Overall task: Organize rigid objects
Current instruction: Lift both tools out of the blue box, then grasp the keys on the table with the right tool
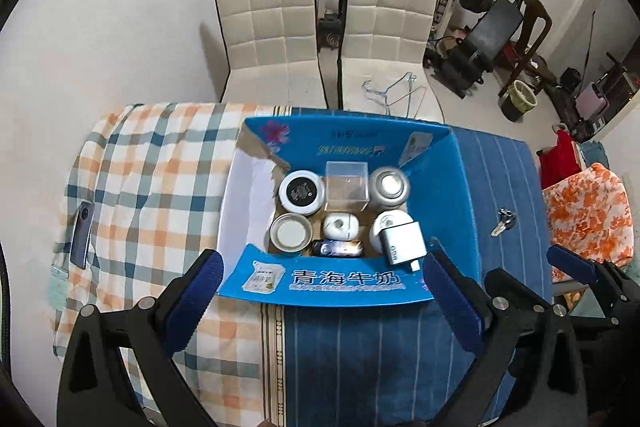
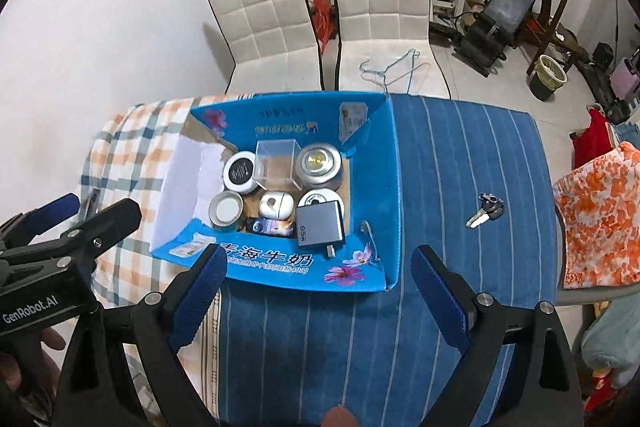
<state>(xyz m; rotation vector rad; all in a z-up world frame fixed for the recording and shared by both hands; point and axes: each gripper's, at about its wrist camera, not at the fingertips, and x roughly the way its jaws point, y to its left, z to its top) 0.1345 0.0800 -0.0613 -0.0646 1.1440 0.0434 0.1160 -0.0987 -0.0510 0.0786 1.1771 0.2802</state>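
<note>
Both grippers spread, empty | blue box [image 1: 332,281] filled | keys [image 2: 486,214] outside

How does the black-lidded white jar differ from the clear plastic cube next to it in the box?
The black-lidded white jar is round and opaque; the clear plastic cube is square-sided and see-through. The jar carries a dark lid with printing; the cube shows no lid or label. The cube stands taller than the jar. Both stand upright, side by side, in the back row of the blue cardboard box.
</note>
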